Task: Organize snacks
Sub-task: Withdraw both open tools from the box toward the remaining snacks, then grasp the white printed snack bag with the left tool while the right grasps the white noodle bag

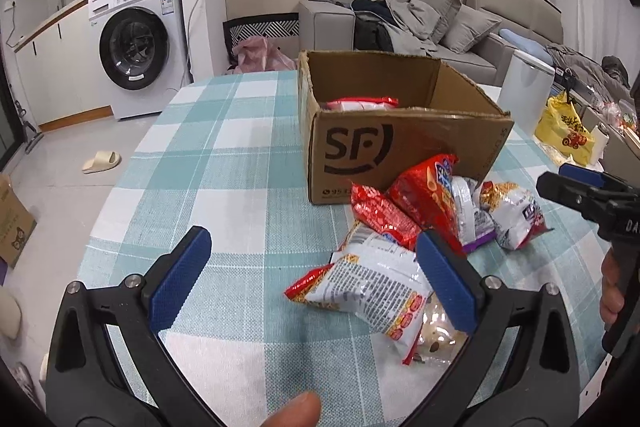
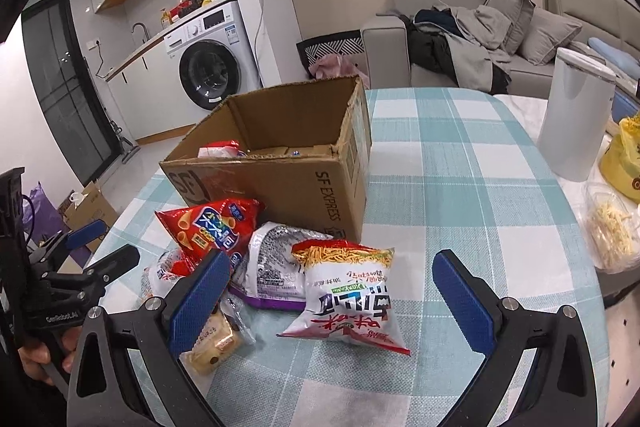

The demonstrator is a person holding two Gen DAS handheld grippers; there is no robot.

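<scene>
An open SF cardboard box (image 1: 404,147) (image 2: 288,163) stands on the checked tablecloth with one snack pack (image 1: 362,103) (image 2: 218,149) inside. A pile of snack bags lies in front of it: a red chip bag (image 1: 428,195) (image 2: 216,223), a white noodle-snack bag (image 2: 348,287) (image 1: 514,211), a purple-edged bag (image 2: 272,267) and a white-and-red bag (image 1: 372,287). My left gripper (image 1: 316,279) is open and empty, just before the white-and-red bag. My right gripper (image 2: 332,303) is open and empty, with the noodle-snack bag between its fingers.
A white canister (image 2: 572,115) and a yellow bag (image 2: 624,159) stand at the table's right side, with a clear tub of snacks (image 2: 612,231). A washing machine (image 1: 136,43) and a grey sofa (image 1: 420,19) lie beyond the table.
</scene>
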